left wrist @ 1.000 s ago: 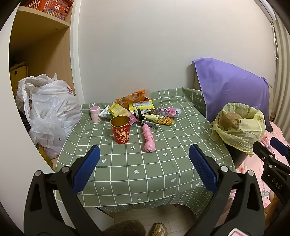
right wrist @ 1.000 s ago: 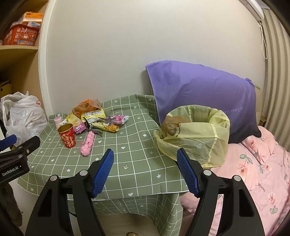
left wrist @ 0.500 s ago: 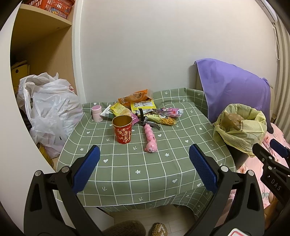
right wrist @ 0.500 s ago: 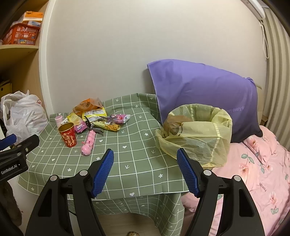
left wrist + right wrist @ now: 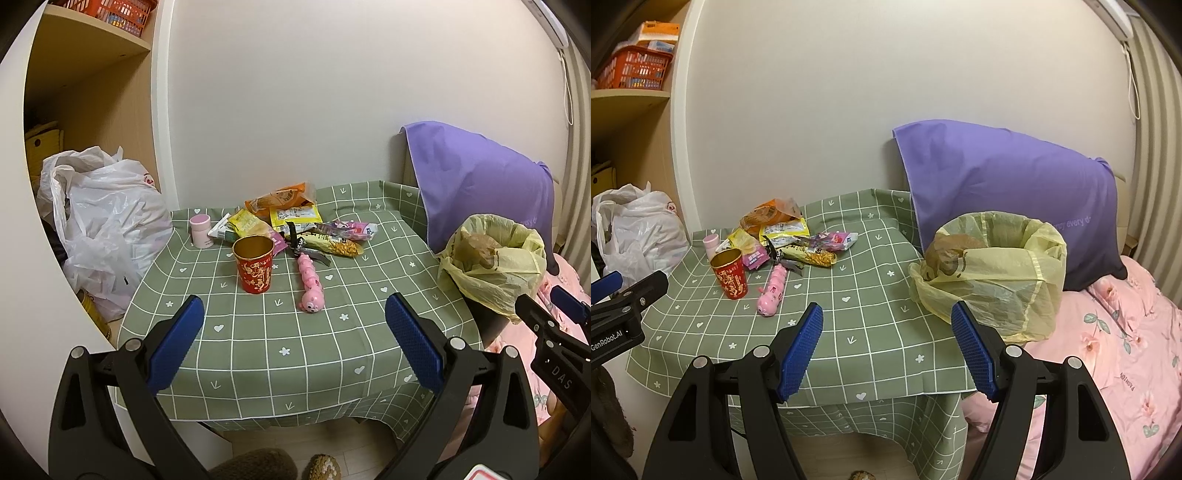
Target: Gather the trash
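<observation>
On the far left a white bag (image 5: 107, 229) slumps by the shelf. Over the green table (image 5: 258, 343) the left gripper (image 5: 293, 341) hangs spread and empty, facing the cup (image 5: 254, 268), pink toy (image 5: 311, 286) and wrappers (image 5: 295, 225). No pickup has begun, I judge; next comes reaching forward for one. Rightward, the right gripper (image 5: 886, 349) is also spread, near the bin (image 5: 991, 273) beside the bed (image 5: 1115, 343).
</observation>
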Motion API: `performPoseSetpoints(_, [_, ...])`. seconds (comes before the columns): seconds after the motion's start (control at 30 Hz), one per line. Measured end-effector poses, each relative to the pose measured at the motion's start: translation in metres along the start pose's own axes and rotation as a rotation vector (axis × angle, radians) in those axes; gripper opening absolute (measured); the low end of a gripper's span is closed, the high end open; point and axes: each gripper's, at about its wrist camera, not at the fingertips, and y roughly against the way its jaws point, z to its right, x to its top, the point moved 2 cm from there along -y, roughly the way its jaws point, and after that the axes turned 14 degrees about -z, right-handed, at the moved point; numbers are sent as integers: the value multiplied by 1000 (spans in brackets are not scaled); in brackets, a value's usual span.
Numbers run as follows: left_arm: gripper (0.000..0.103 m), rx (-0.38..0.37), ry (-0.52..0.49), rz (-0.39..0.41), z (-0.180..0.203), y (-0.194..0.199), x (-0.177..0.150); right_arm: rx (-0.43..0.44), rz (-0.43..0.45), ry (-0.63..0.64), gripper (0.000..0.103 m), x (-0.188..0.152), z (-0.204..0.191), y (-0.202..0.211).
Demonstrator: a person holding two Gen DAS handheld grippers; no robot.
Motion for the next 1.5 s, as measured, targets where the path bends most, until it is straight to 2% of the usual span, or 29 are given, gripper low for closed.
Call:
performPoseSetpoints(0.57, [94,1,4,13,1,4,5,-4,7,11,68,5,0,0])
performPoseSetpoints(0.93, [94,7,35,15,-13,-16,24,-5,-9,24,68,24,3,-22])
performPoseSetpoints(1.23, [94,-39,47,-9,-46,-81,53,64,-41,83,68,58,-14,-77])
performPoseSetpoints(1.37, [94,-78,107,-50,-62,-123,64,100,-66,125,68,77,-22,-114])
performPoseSetpoints(1.5, [94,-37,122,-153,-67,-169,72,135,-78,156,68,94,-24,-150])
